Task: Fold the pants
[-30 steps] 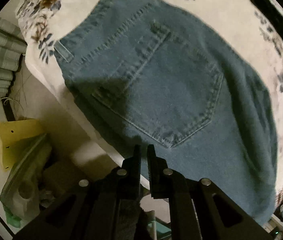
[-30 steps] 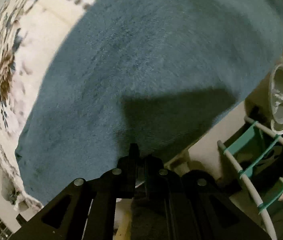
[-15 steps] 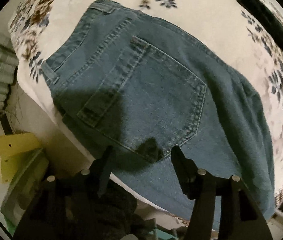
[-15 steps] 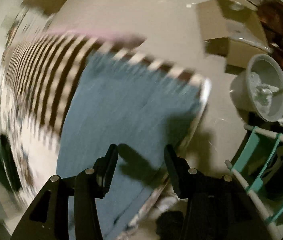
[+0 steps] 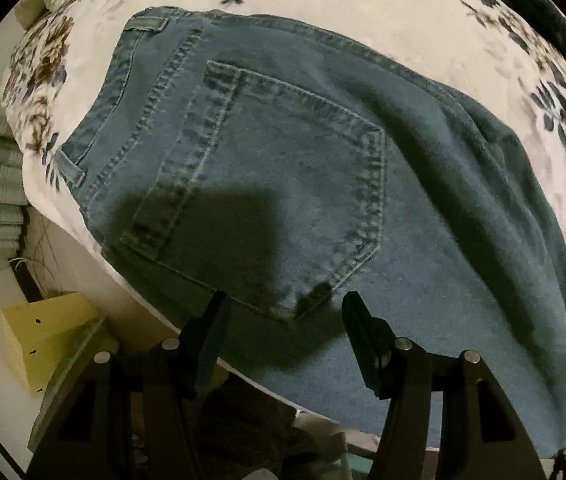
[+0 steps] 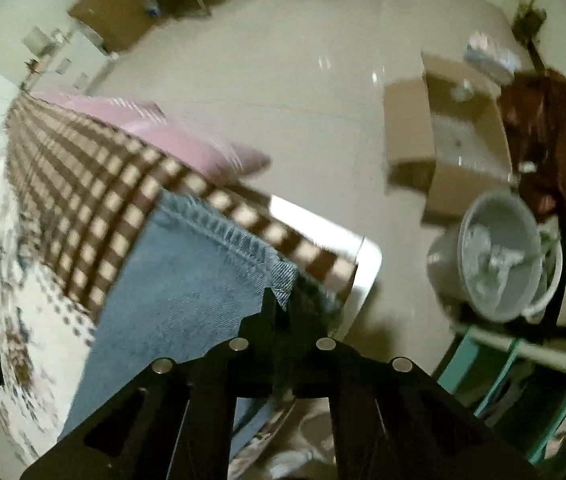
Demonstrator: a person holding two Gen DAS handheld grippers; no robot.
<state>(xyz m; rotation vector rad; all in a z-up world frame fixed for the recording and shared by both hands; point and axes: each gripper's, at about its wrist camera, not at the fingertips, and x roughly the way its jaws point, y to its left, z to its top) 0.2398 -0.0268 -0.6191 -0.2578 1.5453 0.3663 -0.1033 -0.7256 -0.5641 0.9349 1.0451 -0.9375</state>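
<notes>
Blue jeans (image 5: 303, 184) lie flat on a floral bedsheet (image 5: 403, 12), back pocket up, waistband at the upper left. My left gripper (image 5: 283, 308) is open and empty, its fingers just above the jeans' near edge by the pocket's lower tip. In the right wrist view the jeans' leg (image 6: 179, 280) lies on the bed with its stitched hem toward the foot. My right gripper (image 6: 285, 300) is shut on the hem corner of the leg.
A brown checked blanket (image 6: 83, 184) and a pink pillow (image 6: 171, 132) lie beyond the hem. On the floor stand a cardboard box (image 6: 451, 148), a grey bucket (image 6: 499, 256) and a teal rack (image 6: 523, 372). A yellow box (image 5: 43, 328) sits beside the bed.
My left gripper opened and let go of the jeans' edge. My right gripper swung along the leg to the hem, opened on the way, and is now shut on the hem corner.
</notes>
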